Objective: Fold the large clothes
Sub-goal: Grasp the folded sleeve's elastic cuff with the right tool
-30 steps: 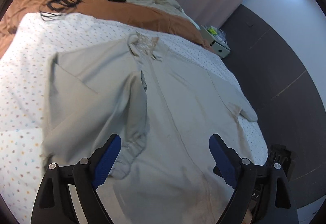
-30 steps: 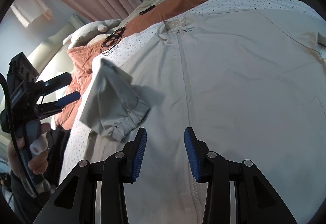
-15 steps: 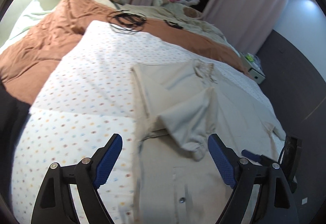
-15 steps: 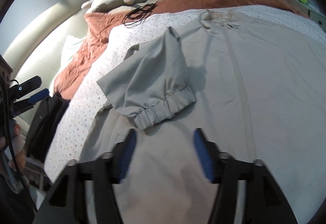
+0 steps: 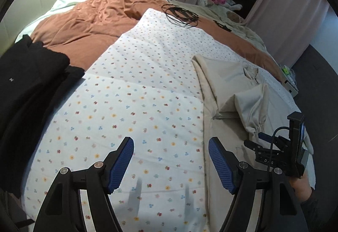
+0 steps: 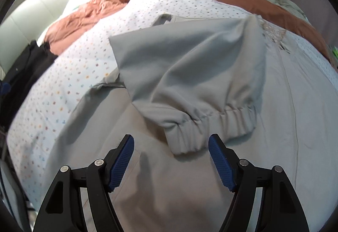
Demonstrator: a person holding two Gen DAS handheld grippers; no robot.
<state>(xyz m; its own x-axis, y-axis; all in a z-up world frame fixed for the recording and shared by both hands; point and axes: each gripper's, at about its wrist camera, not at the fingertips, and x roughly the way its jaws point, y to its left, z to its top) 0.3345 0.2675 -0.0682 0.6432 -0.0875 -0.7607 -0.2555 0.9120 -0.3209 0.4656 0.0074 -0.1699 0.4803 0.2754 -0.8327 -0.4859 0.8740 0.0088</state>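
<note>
A large beige-grey jacket [image 6: 274, 126] lies flat on the dotted bedsheet [image 5: 137, 105], zip up the middle. Its left sleeve [image 6: 190, 75] is folded across the body, the elastic cuff [image 6: 211, 128] just ahead of my right gripper [image 6: 171, 160], which is open and empty above the jacket front. In the left wrist view the jacket [image 5: 224, 88] lies to the right, with the folded sleeve [image 5: 253, 105] on it. My left gripper [image 5: 171, 162] is open and empty above the sheet, beside the jacket's left edge. The right gripper's body [image 5: 281, 147] shows at the right.
A rust-brown quilt [image 5: 95, 14] covers the head of the bed, with a coil of black cable [image 5: 179, 14] on it. Black clothing [image 5: 25, 84] is piled at the left edge. Pillows, soft toys and pink curtains stand behind. A small white box [image 5: 291, 84] sits far right.
My left gripper has swung left, off the jacket and over the bare sheet. My right gripper has moved closer to the folded sleeve's cuff and opened wider.
</note>
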